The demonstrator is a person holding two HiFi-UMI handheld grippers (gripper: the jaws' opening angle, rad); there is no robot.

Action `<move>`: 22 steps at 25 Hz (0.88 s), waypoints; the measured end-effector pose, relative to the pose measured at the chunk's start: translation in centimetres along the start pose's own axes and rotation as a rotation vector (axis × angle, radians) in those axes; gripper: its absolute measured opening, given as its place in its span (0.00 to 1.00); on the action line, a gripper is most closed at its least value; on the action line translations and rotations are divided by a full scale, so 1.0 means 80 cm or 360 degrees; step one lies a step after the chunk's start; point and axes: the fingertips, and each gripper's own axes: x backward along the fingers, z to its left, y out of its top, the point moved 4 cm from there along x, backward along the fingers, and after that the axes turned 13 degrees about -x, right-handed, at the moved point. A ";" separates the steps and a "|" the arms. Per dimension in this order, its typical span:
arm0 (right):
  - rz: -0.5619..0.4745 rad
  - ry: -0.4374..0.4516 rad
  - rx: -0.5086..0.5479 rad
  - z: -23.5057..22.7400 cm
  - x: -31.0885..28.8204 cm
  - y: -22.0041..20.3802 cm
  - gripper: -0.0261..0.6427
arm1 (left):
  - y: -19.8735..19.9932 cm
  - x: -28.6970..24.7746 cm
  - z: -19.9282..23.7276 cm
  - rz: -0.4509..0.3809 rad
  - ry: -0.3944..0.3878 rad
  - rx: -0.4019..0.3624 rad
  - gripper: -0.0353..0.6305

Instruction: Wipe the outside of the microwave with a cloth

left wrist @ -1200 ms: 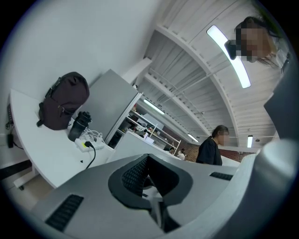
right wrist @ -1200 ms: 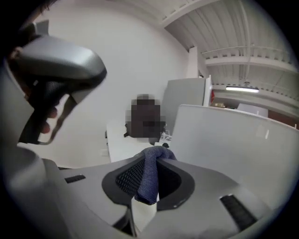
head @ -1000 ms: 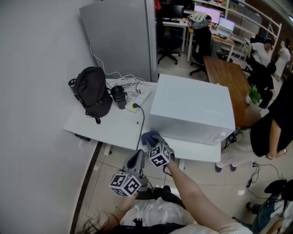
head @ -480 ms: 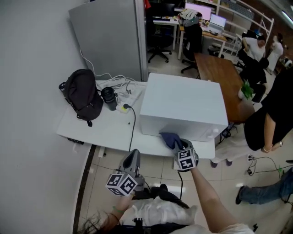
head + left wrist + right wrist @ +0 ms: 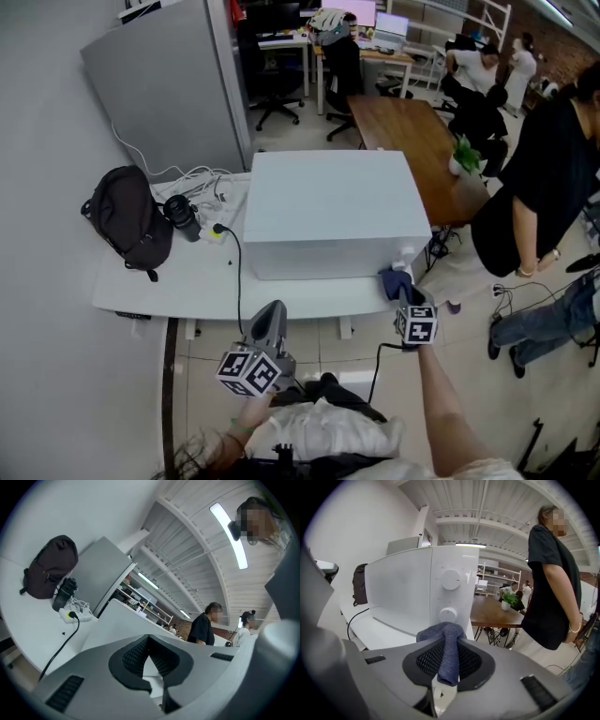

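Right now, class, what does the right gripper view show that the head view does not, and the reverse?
Only the right gripper view: two round white knobs face-on, and its jaws shut on the blue cloth. Only the head view: the left gripper and a black camera. Both: the white box-shaped microwave, the black backpack and that cloth.

bright, even indoor light throughout; a ceiling strip lamp [image 5: 228,534] glares white in the left gripper view; the white microwave [image 5: 328,206] nearly washes into the pale table [image 5: 187,277]; shadows are soft; both gripper views bulge fisheye, corners vignetted black.
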 end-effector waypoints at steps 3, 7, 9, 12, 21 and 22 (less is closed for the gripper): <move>-0.0054 0.0031 -0.0057 0.007 0.022 0.003 0.14 | 0.002 -0.005 -0.011 0.0009 -0.0065 -0.0009 0.04; -0.0244 0.0136 -0.0164 0.019 0.077 0.036 0.15 | 0.007 -0.009 -0.025 0.0032 -0.0174 -0.0054 0.04; -0.0345 0.0164 -0.0173 0.011 0.107 0.061 0.14 | 0.009 -0.011 -0.030 0.0042 -0.0230 -0.0079 0.04; -0.0474 0.0160 -0.0135 -0.016 0.139 0.112 0.14 | 0.010 -0.014 -0.031 0.0045 -0.0275 -0.0094 0.04; -0.0631 0.0237 0.0178 -0.081 0.097 0.314 0.15 | 0.014 -0.056 -0.043 -0.0016 -0.0211 -0.0049 0.04; -0.0617 0.0255 0.0178 -0.089 0.078 0.327 0.15 | 0.011 -0.064 -0.047 -0.0019 -0.0189 -0.0037 0.04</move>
